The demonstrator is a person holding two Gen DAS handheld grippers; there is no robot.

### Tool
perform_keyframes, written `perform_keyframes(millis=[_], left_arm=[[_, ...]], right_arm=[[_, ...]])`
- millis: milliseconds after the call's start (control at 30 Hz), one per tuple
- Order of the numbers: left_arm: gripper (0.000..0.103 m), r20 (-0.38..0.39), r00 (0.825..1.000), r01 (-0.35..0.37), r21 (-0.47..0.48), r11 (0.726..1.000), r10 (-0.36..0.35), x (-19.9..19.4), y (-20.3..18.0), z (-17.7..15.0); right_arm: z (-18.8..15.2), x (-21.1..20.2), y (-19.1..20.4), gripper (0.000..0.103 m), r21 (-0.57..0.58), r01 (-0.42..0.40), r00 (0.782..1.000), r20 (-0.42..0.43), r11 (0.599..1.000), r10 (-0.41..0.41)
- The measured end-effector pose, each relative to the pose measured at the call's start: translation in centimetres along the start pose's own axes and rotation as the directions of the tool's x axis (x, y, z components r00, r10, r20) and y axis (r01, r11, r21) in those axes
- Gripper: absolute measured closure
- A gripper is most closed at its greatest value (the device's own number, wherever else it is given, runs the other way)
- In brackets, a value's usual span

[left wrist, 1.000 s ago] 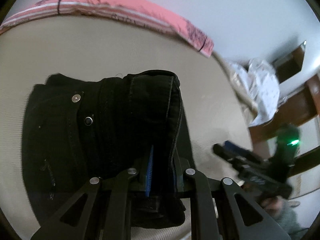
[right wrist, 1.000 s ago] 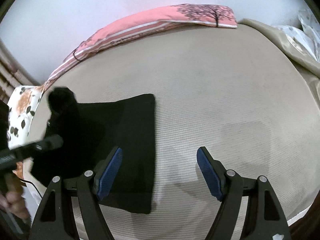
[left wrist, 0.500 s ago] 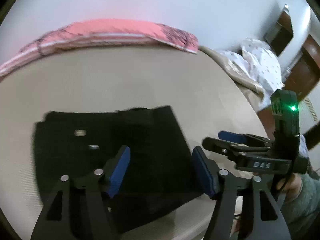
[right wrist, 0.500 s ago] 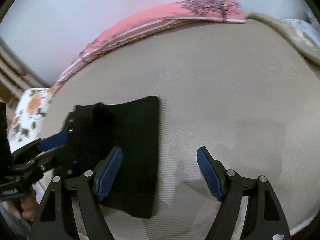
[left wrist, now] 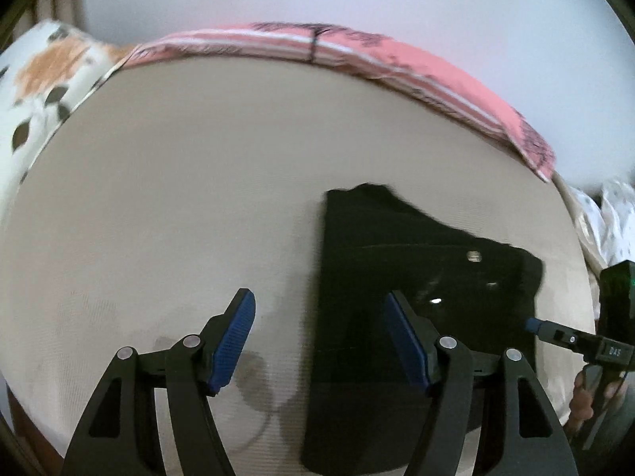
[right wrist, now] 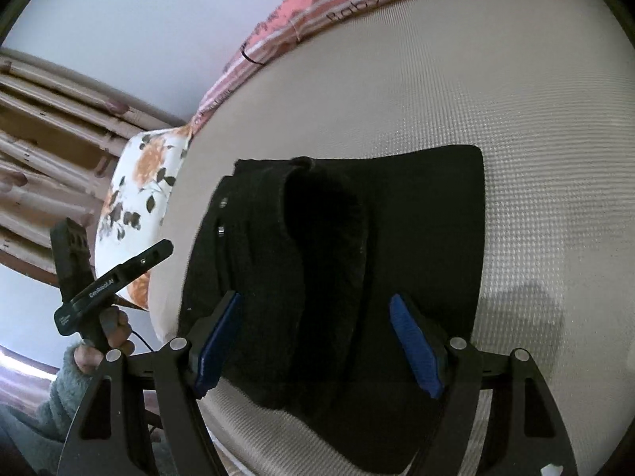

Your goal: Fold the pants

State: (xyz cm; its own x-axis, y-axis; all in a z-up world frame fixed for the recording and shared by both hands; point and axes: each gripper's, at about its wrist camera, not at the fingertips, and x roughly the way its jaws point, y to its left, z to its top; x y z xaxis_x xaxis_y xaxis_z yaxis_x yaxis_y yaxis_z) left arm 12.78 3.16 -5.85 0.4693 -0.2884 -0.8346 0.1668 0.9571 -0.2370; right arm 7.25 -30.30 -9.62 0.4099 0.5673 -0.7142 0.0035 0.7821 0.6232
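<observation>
The black pants (left wrist: 416, 277) look blurred, lower edge cut off.

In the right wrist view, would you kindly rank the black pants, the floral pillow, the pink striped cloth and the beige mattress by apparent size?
1. Beige ribbed mattress, largest.
2. Folded black pants.
3. Pink striped cloth and white floral pillow look similar; the cloth is farther and cropped, so I would not rank them.

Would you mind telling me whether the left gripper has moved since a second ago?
Yes. The left gripper let go of the black pants and swung left; the pink pillow now sits right of centre.
</observation>
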Motion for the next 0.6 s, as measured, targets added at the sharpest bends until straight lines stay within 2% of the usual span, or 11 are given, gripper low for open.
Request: perform_keyframes(millis=[233, 400, 467, 500, 533, 600], left_arm=[[0.035, -0.048, 0.999, -0.017, 0.007, 1.0, 0.017, 2.4, 0.4, -1.2], [0.035, -0.061, 0.998, -0.014, 0.001, 1.0, 0.014, 3.6, 0.2, -1.0], [0.035, -0.064, 0.998, -0.015, 0.003, 1.0, 0.015, 3.8, 0.2, -1.0], [0.035, -0.067, 0.998, -0.013, 0.001, 1.0, 0.013, 3.9, 0.2, -1.0], [0.035, -0.067, 0.998, -0.012, -0.003, 1.0, 0.012, 3.8, 0.3, -0.9], [0.035, -0.06, 0.998, -0.009, -0.006, 1.0, 0.009, 3.5, 0.2, -0.7]], right_arm=[[1.4, 1.6, -0.4, 0.034, -0.01, -0.053, 0.999, 0.012, 0.999, 0.053], [2.5, 3.2, 0.5, 0.048, -0.041, -0.073, 0.997, 0.015, 0.996, 0.073], [2.7, 3.7, 0.8, 0.063, -0.031, -0.089, 0.996, 0.008, 0.996, 0.089], [2.7, 3.5, 0.8, 0.078, -0.013, -0.1, 0.995, 0.011, 0.995, 0.101], [2.6, 3.2, 1.0, 0.079, -0.008, -0.094, 0.995, 0.024, 0.996, 0.094], [2.4, 2.0, 2.1, 0.089, -0.024, -0.08, 0.995, 0.059, 0.997, 0.081]])
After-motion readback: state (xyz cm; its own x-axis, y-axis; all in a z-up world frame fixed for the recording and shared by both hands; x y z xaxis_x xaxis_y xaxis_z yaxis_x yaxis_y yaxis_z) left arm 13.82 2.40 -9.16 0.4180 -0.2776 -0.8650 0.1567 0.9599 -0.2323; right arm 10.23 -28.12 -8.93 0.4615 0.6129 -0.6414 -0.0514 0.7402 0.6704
